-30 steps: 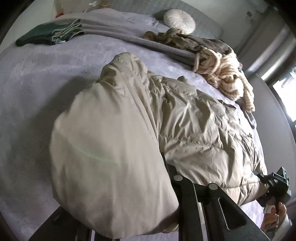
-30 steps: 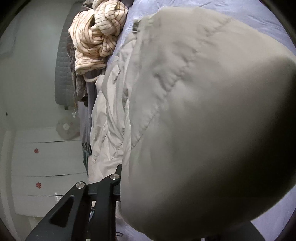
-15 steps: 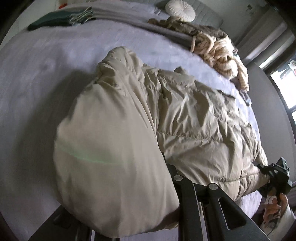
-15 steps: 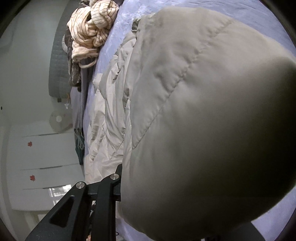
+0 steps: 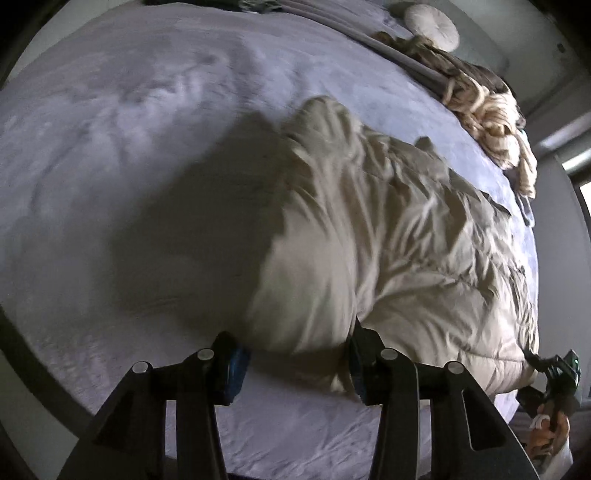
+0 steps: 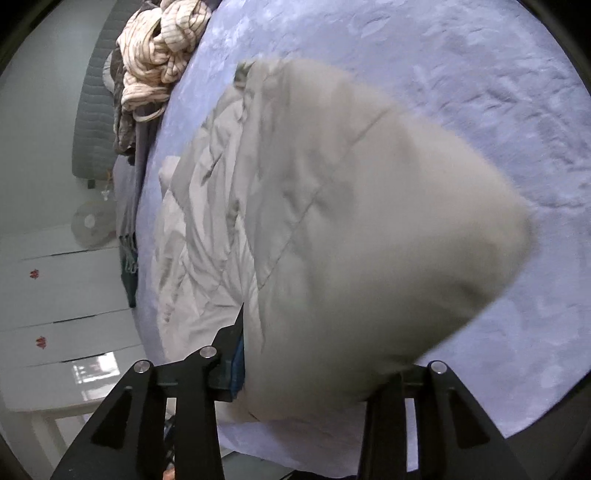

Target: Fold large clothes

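A beige puffer jacket [image 5: 388,240] lies crumpled on the lilac-grey bed [image 5: 129,129]. My left gripper [image 5: 297,363] points down at the near edge of the jacket. Its jaws are opening, and a thick fold sits between them with the left pad clear of the fabric. In the right wrist view, a blurred, bulging fold of the jacket [image 6: 332,221] fills the gap of my right gripper [image 6: 314,376]. Those jaws are opening too, and the blue left pad shows beside the fabric. The right gripper [image 5: 554,373] and the hand on it appear at the jacket's far right corner.
A tangled cream striped garment [image 5: 491,122] and darker clothes are piled at the head of the bed by a round cushion [image 5: 432,26]. Beyond the bed's edge stand a white drawer unit [image 6: 55,288] and a small fan [image 6: 90,221]. Bare bedspread [image 6: 480,74] lies beside the jacket.
Both grippers' jaws have spread from a tight pinch. The lifted jacket folds have dropped away from both cameras toward the bed. Both hands have swept sideways over the bed.
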The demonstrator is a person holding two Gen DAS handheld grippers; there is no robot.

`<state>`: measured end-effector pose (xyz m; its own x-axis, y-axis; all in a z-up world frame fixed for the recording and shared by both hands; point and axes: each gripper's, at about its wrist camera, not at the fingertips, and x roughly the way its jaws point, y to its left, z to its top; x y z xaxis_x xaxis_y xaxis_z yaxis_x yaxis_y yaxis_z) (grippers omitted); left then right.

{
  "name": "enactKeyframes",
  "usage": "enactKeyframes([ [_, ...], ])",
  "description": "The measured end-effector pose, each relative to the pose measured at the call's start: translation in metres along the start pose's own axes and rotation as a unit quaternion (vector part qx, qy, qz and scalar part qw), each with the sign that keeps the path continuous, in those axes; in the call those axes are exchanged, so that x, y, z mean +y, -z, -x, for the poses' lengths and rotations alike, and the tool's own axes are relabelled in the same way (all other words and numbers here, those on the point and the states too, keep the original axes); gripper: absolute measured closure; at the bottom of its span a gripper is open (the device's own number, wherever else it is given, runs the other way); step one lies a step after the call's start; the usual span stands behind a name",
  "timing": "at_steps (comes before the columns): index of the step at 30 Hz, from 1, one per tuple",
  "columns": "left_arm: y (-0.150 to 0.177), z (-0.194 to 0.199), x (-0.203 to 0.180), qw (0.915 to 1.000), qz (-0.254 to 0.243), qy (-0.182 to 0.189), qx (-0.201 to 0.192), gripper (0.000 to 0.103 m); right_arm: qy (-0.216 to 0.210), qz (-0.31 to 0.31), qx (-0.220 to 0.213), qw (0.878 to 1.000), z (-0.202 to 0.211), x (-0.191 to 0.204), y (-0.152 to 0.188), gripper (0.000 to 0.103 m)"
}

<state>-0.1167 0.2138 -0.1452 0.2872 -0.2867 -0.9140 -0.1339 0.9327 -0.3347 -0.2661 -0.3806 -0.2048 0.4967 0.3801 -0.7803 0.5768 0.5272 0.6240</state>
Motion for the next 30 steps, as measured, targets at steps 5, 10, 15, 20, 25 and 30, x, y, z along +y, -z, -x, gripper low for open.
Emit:
enactKeyframes([
  [5,-0.001,0.001,0.021,0.9978,0.029,-0.057,-0.017,0.046,0.026,-0.021,-0.004,0.999,0.002,-0.012,-0.001,0.057],
  [10,0.001,-0.017,0.036,0.9962,0.047,-0.072,0.015,0.046,0.058,-0.035,0.003,0.998,0.003,-0.024,0.000,0.052],
  [15,0.003,-0.012,0.027,0.9940,0.039,-0.100,0.022,0.046,0.086,-0.019,0.005,0.996,0.020,-0.025,0.003,0.052],
  [20,0.005,0.007,0.005,0.9933,0.020,-0.113,0.013,0.046,0.105,0.019,0.004,0.994,0.036,-0.013,0.005,0.050],
  [25,0.015,0.028,-0.011,0.9928,0.004,-0.119,0.009,0.046,0.109,0.063,0.012,0.992,0.042,-0.004,0.012,0.050],
  [30,0.021,0.035,-0.024,0.9927,-0.016,-0.119,0.010,0.046,0.107,0.103,0.018,0.989,0.043,0.010,0.026,0.050],
])
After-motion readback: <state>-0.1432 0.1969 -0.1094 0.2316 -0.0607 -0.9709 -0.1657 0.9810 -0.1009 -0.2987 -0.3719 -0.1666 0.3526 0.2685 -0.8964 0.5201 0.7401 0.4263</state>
